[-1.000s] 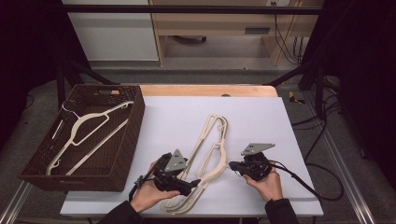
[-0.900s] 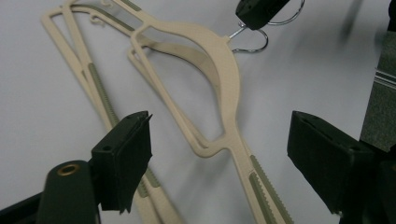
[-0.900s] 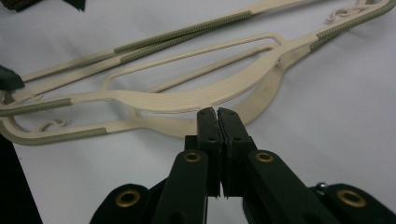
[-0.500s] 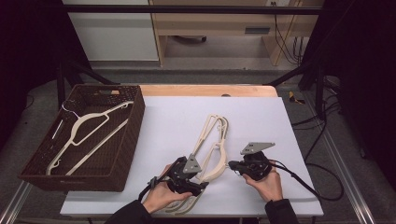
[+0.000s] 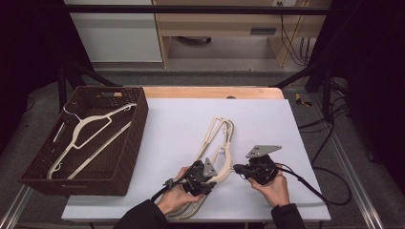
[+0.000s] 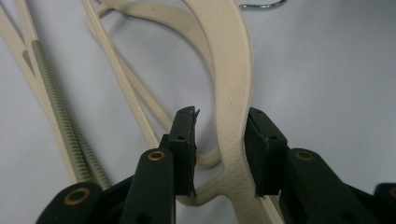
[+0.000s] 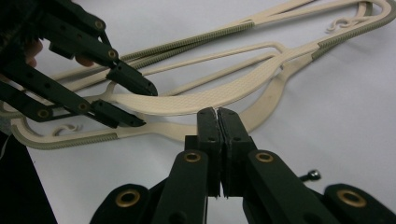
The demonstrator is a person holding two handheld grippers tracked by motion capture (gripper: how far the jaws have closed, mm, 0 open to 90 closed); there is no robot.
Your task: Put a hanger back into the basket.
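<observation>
Shifted along the front edge of the tabletop since a second ago, my left gripper now sits over the near end of the cream hanger pile, while my right gripper has kept its place just beside it. My left jaws have just been closing around the topmost hanger's broad textured arm: one pad is against it and a narrow gap remains at the other, so nothing is clamped yet. My right jaws are pressed together on nothing, their tips just short of the pile, which lies front of centre; one more hanger rests in the brown wicker basket at the left edge.
</observation>
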